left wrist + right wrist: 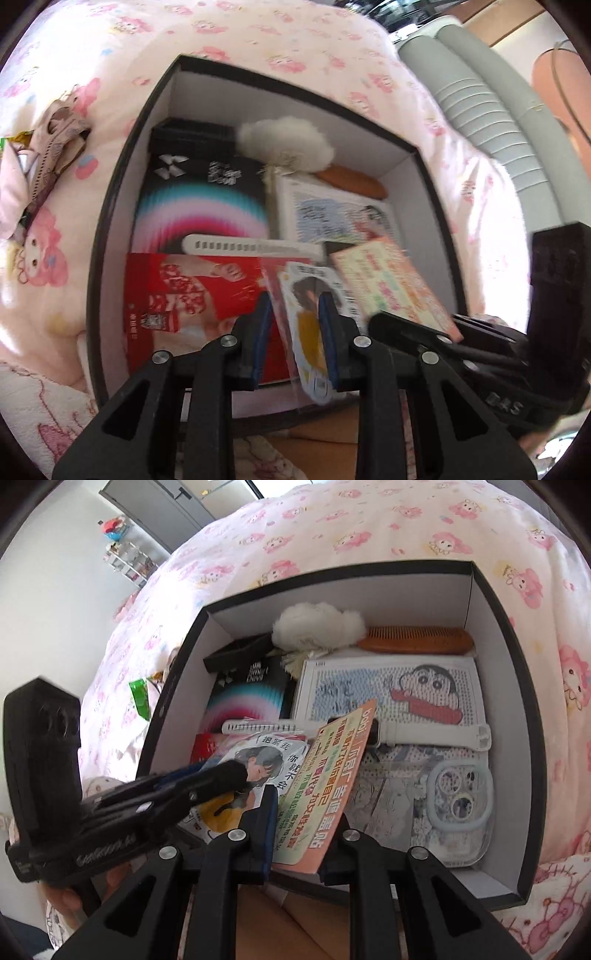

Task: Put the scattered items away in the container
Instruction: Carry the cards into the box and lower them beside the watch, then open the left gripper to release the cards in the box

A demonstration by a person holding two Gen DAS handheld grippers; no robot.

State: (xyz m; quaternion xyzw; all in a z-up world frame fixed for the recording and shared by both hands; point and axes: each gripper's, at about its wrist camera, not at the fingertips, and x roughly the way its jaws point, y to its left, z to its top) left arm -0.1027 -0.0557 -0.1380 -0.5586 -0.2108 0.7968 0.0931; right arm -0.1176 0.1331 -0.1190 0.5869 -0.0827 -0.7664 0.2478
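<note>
Here both tongs are pointing steeply down into the black box (491, 602) that is sitting on the bed (369, 524) with its pink cartoon-print cover.

The left tongs (295, 332) are hanging over the near left part of the box. Their blue-padded fingers (263, 314) are standing apart, and a clear-wrapped card with a drawn figure (308, 295) is lying between them. Its left edge is close by one pad, but I cannot tell whether either pad is pressing on it. In the right wrist view these tongs are reaching in from the left, and a hand (70, 897) is showing under their black body.

The right tongs (303, 812) are reaching over the near wall of the box. An orange leaflet with green and white lettering (332, 775) is standing tilted between the fingers, its lower end down by the pads and its upper end leaning over the things in the box. The gap is narrow, and the jaws are seeming to be pinching the leaflet.

Inside the box, things are already lying in place: a white fluffy ball (317, 624) and a wooden comb (417, 638) at the far wall, a black carton with a rainbow fan print (199, 206), a red packet (184, 291), a white watch strap (436, 734), a cartoon pegboard (406, 686) and a phone case (458, 797).
</note>
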